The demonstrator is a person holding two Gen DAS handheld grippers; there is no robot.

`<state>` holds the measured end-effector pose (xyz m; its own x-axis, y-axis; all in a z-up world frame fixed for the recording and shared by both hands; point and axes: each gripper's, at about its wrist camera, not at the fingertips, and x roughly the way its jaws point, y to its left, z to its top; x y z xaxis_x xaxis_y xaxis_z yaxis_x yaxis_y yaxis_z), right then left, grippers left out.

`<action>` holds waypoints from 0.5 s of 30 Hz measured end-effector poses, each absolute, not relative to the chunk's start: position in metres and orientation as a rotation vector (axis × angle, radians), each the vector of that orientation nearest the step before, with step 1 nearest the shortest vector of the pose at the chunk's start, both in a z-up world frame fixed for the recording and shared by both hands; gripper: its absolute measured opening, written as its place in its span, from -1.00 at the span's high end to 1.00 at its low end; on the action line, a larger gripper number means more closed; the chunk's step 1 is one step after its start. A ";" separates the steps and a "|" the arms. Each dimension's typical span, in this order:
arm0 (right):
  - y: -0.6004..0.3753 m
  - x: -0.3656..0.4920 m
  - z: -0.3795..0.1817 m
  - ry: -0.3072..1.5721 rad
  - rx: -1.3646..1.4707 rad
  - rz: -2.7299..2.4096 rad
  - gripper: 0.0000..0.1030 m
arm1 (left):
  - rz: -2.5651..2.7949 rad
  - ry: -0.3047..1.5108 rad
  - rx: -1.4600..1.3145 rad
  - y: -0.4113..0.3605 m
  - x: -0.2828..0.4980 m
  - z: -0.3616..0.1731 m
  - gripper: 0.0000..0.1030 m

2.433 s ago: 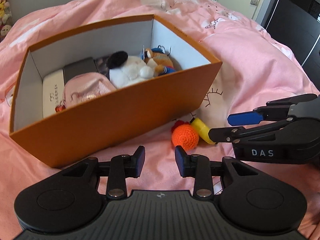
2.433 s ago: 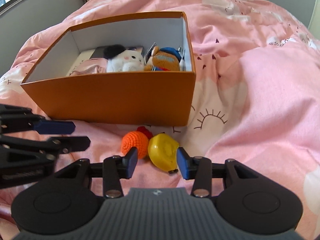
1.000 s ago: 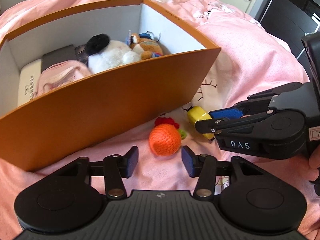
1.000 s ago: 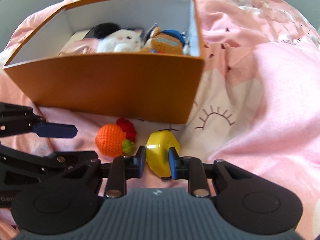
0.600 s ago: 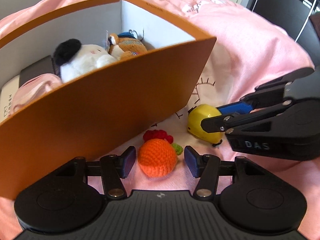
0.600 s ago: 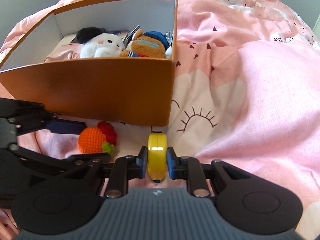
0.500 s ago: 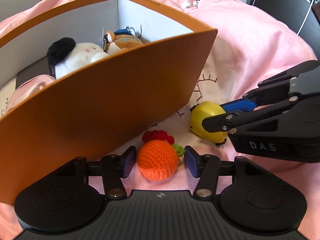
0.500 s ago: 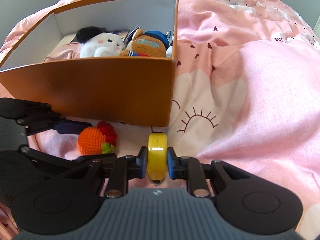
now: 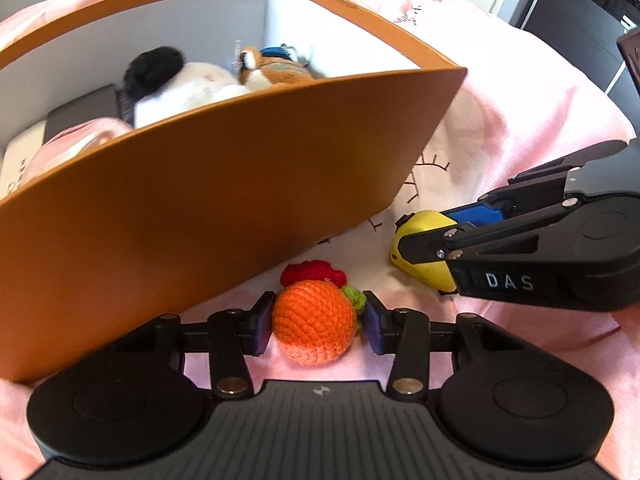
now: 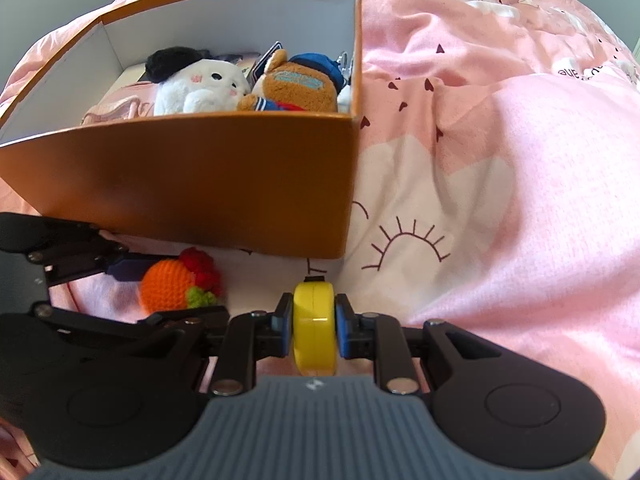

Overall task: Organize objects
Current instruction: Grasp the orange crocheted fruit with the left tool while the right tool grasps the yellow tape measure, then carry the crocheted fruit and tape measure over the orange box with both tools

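Left wrist view: the left hand-held gripper (image 9: 316, 322) has just been closing around a crocheted orange (image 9: 314, 330) on the bed (image 9: 500, 92). The right hand-held gripper (image 10: 313, 326) clamps a yellow tape (image 10: 314, 330). Plush toys already fill the box (image 9: 224, 216); these two seem left.

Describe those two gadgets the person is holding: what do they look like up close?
Each hand-held gripper is matte black plastic. The left hand-held gripper has two slim fingers tipped with blue pads, silver screws, two round discs and a ribbed grey-black body with a small logo. The right hand-held gripper looks the same; from the side it shows white "DAS" lettering. No cables or sleeves show.
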<state>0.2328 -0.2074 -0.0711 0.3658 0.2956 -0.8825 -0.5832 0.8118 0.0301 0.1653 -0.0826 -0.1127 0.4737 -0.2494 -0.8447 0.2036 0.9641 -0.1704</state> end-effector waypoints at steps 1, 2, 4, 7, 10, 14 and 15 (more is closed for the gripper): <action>-0.206 0.233 -0.071 1.052 -0.314 0.579 0.57 | -0.273 1.047 -0.062 -0.079 0.164 -0.113 0.00; -0.205 0.234 -0.071 1.049 -0.316 0.581 0.57 | -0.268 1.054 -0.078 -0.076 0.164 -0.113 0.00; -0.204 0.235 -0.072 1.047 -0.319 0.585 0.58 | -0.261 1.061 -0.112 -0.071 0.165 -0.114 0.00; -0.203 0.235 -0.072 1.043 -0.321 0.588 0.58 | -0.253 1.068 -0.147 -0.068 0.166 -0.117 -0.01; -0.203 0.233 -0.070 1.037 -0.317 0.594 0.58 | -0.247 1.074 -0.147 -0.069 0.172 -0.120 -0.03; -0.204 0.229 -0.065 1.027 -0.308 0.598 0.58 | -0.244 1.078 -0.154 -0.067 0.176 -0.121 -0.01; -0.204 0.229 -0.064 1.024 -0.310 0.593 0.58 | -0.246 1.074 -0.154 -0.067 0.175 -0.120 0.00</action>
